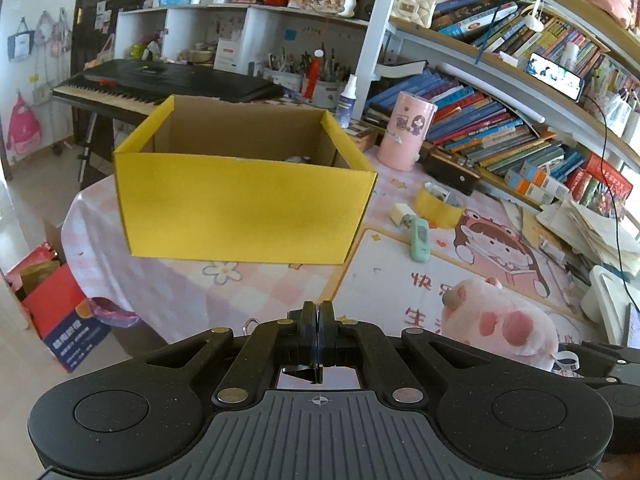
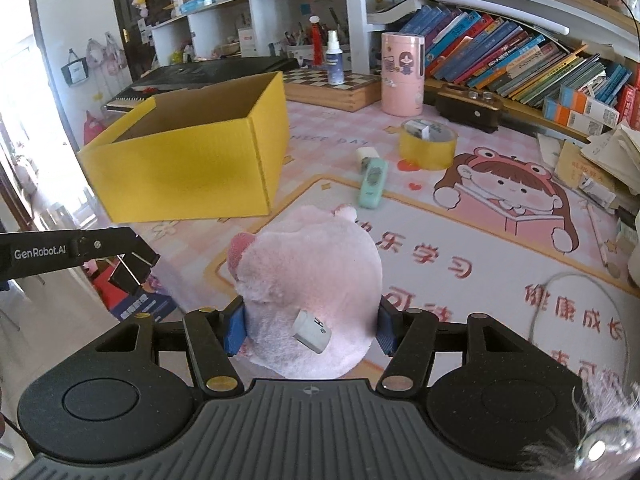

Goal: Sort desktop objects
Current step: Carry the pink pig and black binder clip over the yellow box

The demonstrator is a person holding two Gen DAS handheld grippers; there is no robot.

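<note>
- The right gripper (image 2: 310, 326) clamps a pink plush toy (image 2: 308, 280) between its blue pads, above the mat's near edge.
- The left gripper (image 1: 318, 316) is fully closed and empty, facing the yellow box (image 1: 244, 208).
- The box stands open near the table's left edge.
- A green stapler (image 2: 373, 184) and a tape roll (image 2: 428, 146) lie to the right of the box, toward the table's far edge.
</note>
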